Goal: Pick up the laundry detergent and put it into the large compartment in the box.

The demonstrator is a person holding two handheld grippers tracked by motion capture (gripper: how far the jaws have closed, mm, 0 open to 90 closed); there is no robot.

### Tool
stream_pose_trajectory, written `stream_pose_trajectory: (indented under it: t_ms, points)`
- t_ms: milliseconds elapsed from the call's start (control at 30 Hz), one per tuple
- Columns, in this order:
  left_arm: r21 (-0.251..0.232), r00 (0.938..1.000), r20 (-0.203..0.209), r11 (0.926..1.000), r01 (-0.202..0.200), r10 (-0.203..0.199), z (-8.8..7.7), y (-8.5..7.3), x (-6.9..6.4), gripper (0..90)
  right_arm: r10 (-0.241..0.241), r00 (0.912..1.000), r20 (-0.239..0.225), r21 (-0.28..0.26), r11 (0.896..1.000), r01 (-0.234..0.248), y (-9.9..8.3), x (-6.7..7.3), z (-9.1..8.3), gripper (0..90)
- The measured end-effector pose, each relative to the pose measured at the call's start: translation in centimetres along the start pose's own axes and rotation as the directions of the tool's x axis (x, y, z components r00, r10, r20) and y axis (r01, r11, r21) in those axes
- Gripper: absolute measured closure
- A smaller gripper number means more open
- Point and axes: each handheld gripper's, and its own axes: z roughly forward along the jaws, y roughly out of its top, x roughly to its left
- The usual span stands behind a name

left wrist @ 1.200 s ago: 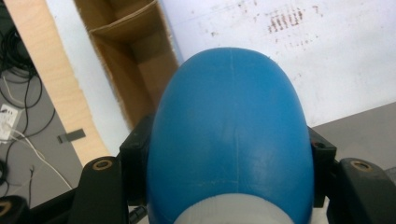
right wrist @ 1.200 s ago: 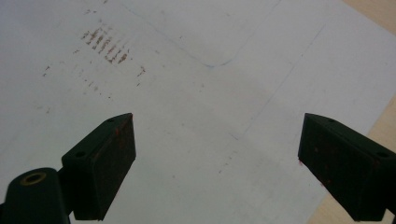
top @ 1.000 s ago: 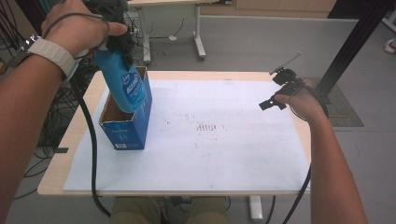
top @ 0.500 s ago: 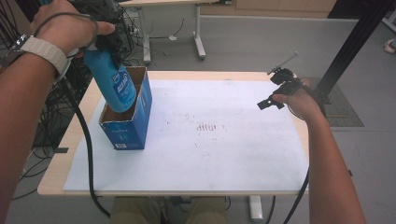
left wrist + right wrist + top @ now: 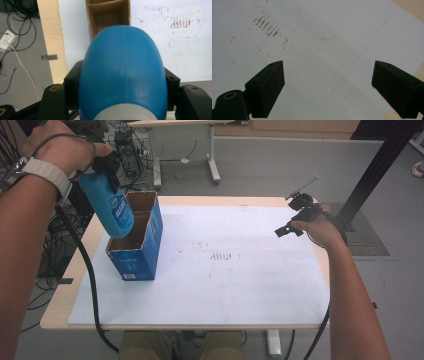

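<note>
You hold blue bottle (image 5: 111,205) clamped in left tongs (image 5: 105,167), base over open carton (image 5: 145,245) on bench (image 5: 95,232). Step: loading. Next: lower straight into compartment, then release. Right tongs (image 5: 328,82) spread, empty.

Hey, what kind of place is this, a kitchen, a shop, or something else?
Probably a lab or workshop room, not a kitchen. A light wooden table with a stained white sheet stands on a grey floor, tangled black cables run beside it, and another desk's metal legs stand behind.
</note>
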Motion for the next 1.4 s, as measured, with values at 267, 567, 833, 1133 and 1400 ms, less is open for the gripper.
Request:
stream_pose_trajectory:
  t_ms: [267, 567, 833, 1133, 1400]
  points:
    - [-0.007, 1.0000, 0.002, 0.9999, 0.008, -0.008, 0.8, 0.4, 0.3, 38.1, 0.005, 1.0000, 0.002, 0.004, 1.000, -0.005, 0.0, 0.0, 0.0, 11.2]
    - [0.002, 0.9999, -0.014, 0.9999, 0.010, -0.010, 2.2, 1.2, -0.1, 38.1, 0.011, 0.9999, 0.005, 0.009, 1.000, -0.011, 0.0, -0.2, 0.0, 11.1]
    - [-0.005, 0.9999, -0.005, 0.9999, 0.010, -0.010, 2.8, 1.5, 0.2, 38.1, 0.015, 0.9999, 0.005, 0.019, 1.000, -0.015, 0.1, -0.3, 0.1, 11.2]
    - [0.015, 1.0000, -0.005, 0.9999, -0.001, 0.001, 4.2, 2.2, 0.3, 38.1, 0.010, 0.9999, 0.007, 0.022, 1.000, -0.010, 0.3, -0.2, 0.3, 11.1]
    - [0.023, 0.9999, -0.006, 0.9997, -0.009, 0.009, 5.5, 2.8, 0.3, 38.1, 0.010, 0.9999, 0.013, 0.026, 1.000, -0.011, 0.3, -0.1, 0.3, 11.3]
